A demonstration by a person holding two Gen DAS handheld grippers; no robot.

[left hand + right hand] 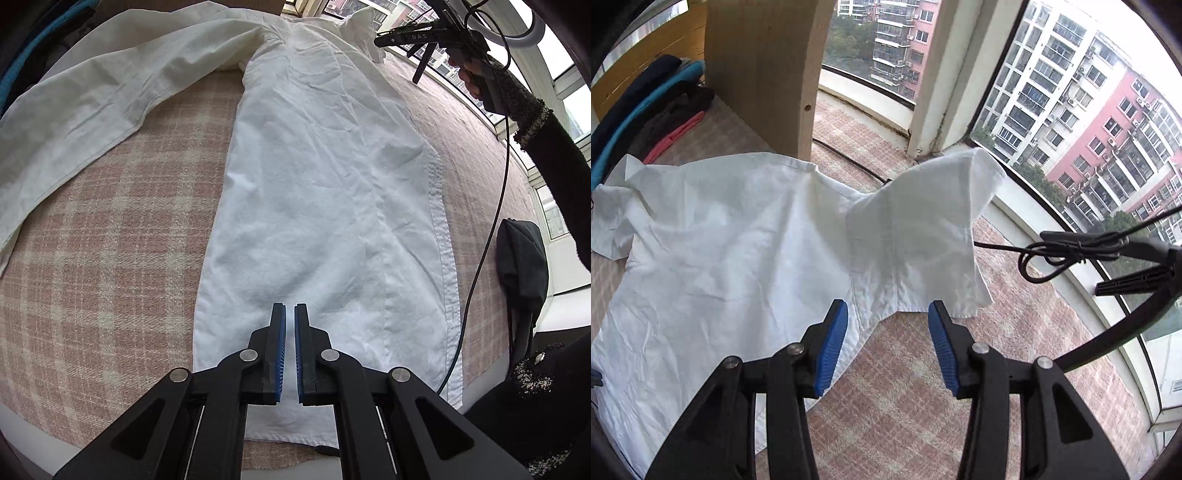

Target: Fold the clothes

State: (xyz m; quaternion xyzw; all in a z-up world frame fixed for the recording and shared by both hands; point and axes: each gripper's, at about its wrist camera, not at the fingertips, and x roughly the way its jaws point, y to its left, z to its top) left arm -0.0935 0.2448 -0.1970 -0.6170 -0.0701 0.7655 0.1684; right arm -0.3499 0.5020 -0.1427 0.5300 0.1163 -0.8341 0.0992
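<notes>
A white shirt lies on a pink plaid cover, its body folded into a long strip and one sleeve spread out to the left. My left gripper hovers just over the hem end, pads nearly together with nothing between them. In the right wrist view the shirt lies at the left and its shoulder part stands up in a peak by the window. My right gripper hangs open just in front of that peak, holding nothing. A hand holds it above the collar end.
Folded dark, teal and pink clothes are stacked at the far left beside a wooden panel. A black cable hangs along the shirt's right edge. A dark bundle lies at the right. Curved windows border the far side.
</notes>
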